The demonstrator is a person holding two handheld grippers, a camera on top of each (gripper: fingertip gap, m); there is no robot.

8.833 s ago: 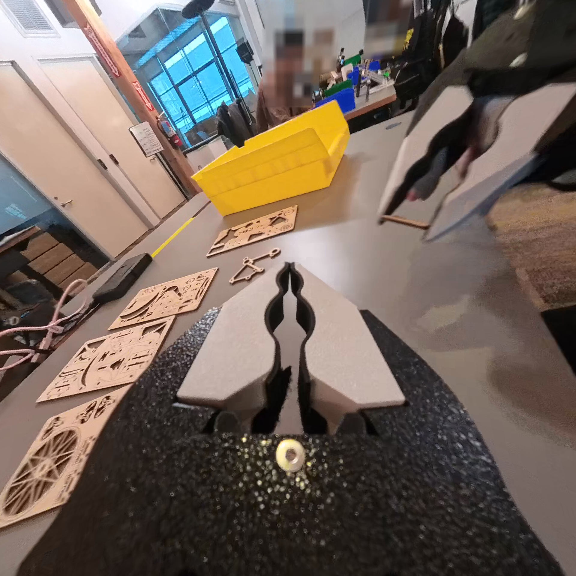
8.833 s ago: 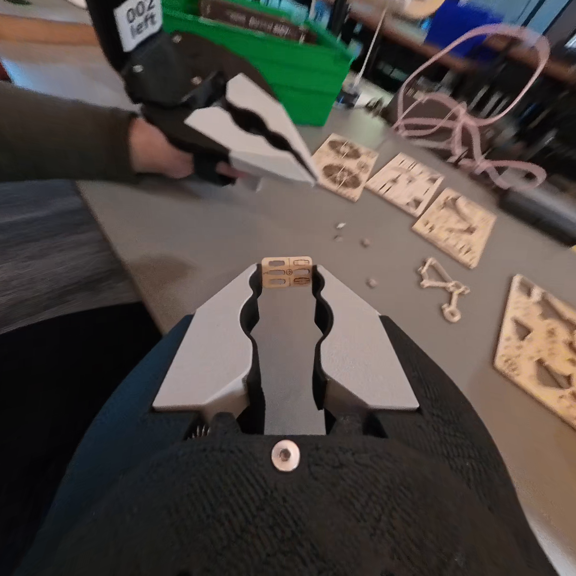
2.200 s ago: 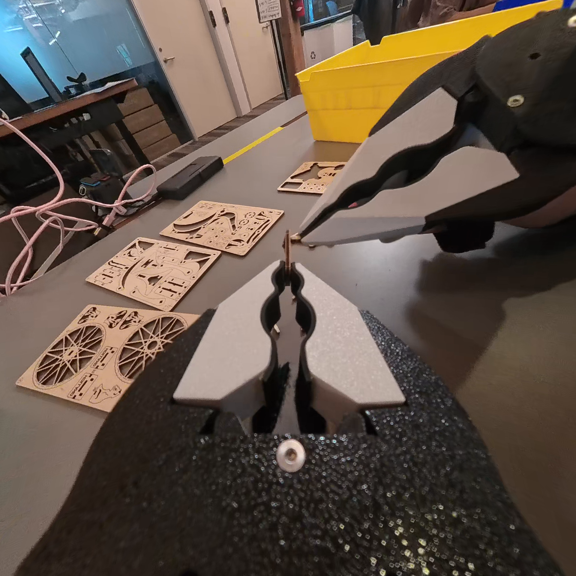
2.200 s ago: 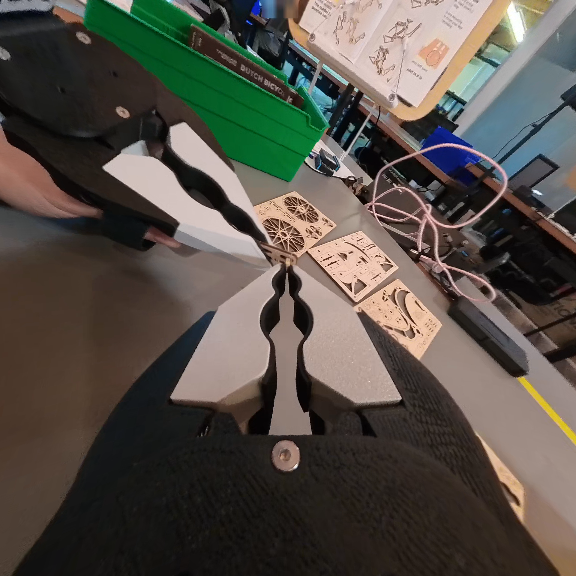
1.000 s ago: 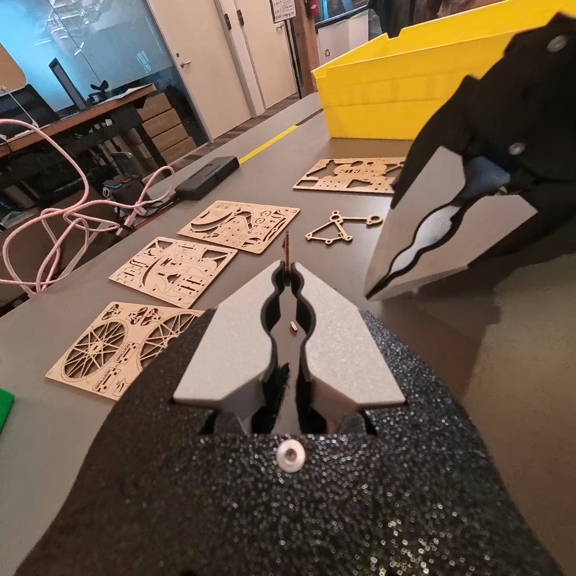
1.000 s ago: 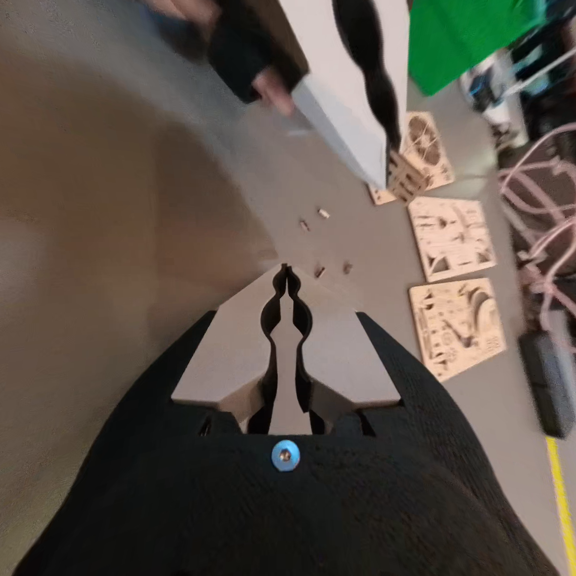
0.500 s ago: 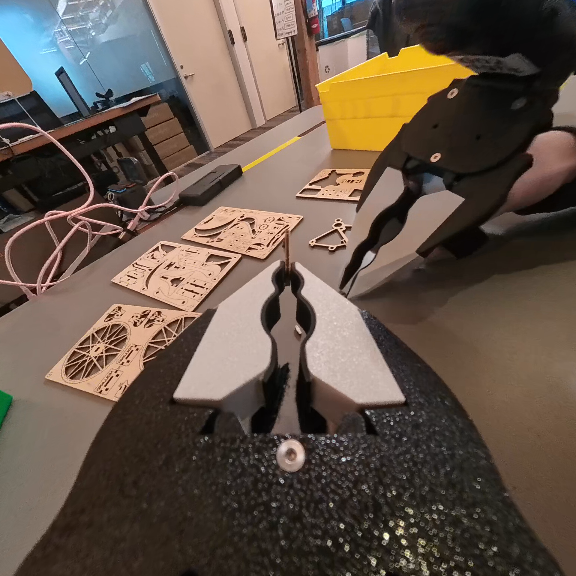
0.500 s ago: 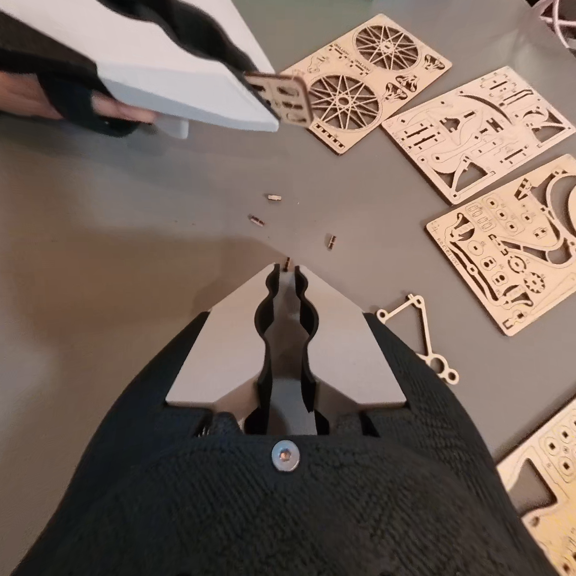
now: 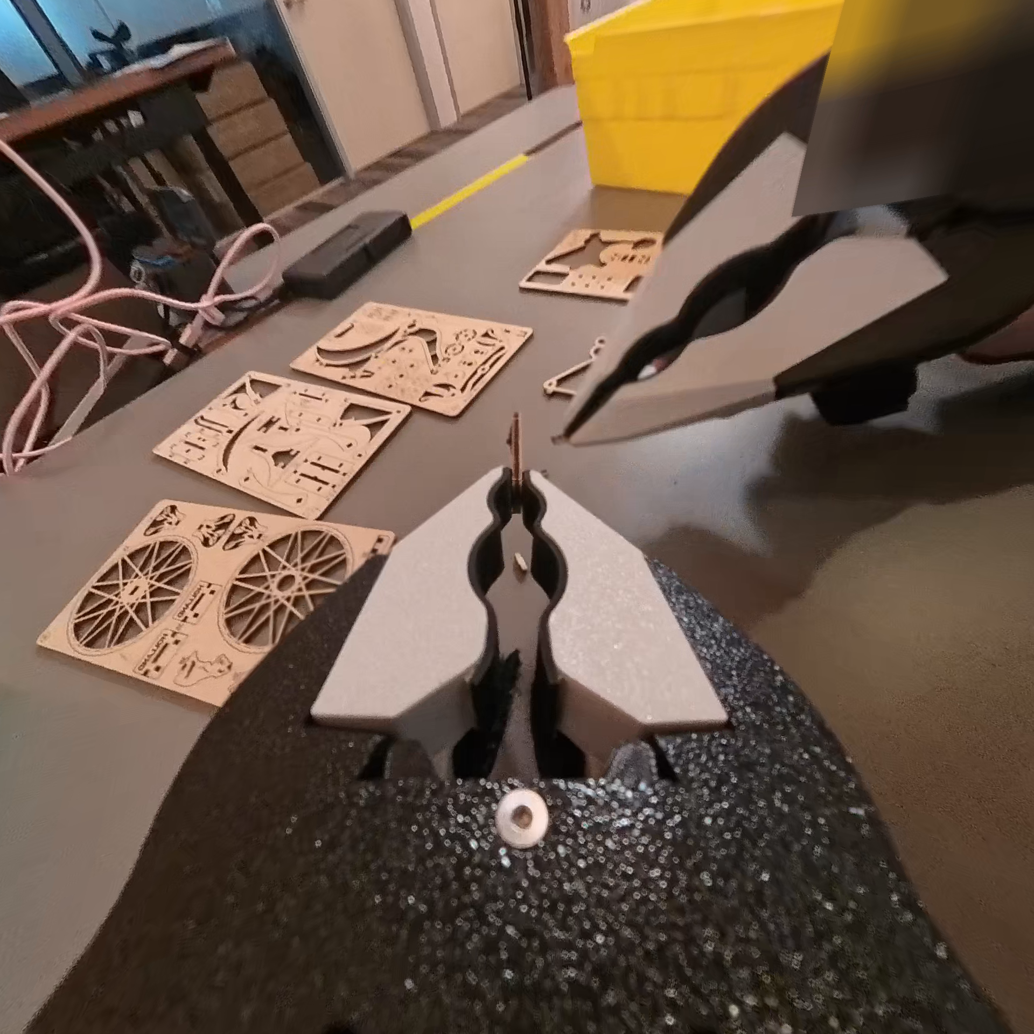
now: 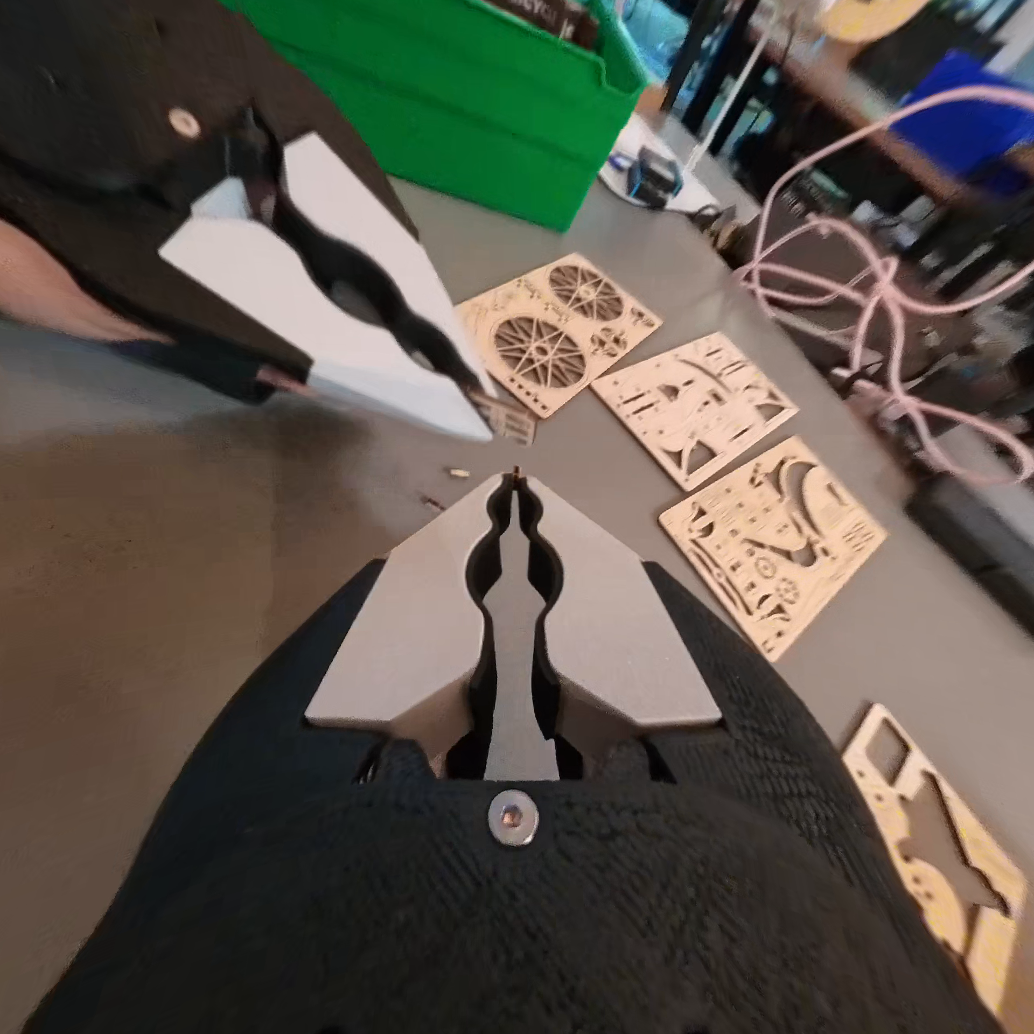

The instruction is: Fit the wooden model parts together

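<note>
My left gripper (image 9: 515,475) is shut on a small flat wooden plate (image 9: 515,445), held upright and edge-on above the table. In the right wrist view the plate (image 10: 512,423) sticks out of the left gripper (image 10: 484,411), slots showing. My right gripper (image 10: 516,480) is shut on a tiny wooden peg (image 10: 516,471), a short way below and in front of the plate. In the left wrist view the right gripper (image 9: 562,438) points in from the right, its tip just right of the plate. Loose pegs (image 10: 460,473) lie on the table below.
Several laser-cut wooden sheets lie along the table: a wheel sheet (image 9: 212,593), two part sheets (image 9: 280,442) (image 9: 414,358) and a farther one (image 9: 593,266). A loose triangular frame (image 9: 570,375), a black case (image 9: 347,252), pink cables (image 10: 873,268), a yellow bin (image 9: 671,95) and a green bin (image 10: 447,95) stand around.
The right gripper left the plate, dropped to the loose pegs on the table, opened, shut on one peg and rose back toward the plate. The left gripper kept holding the plate.
</note>
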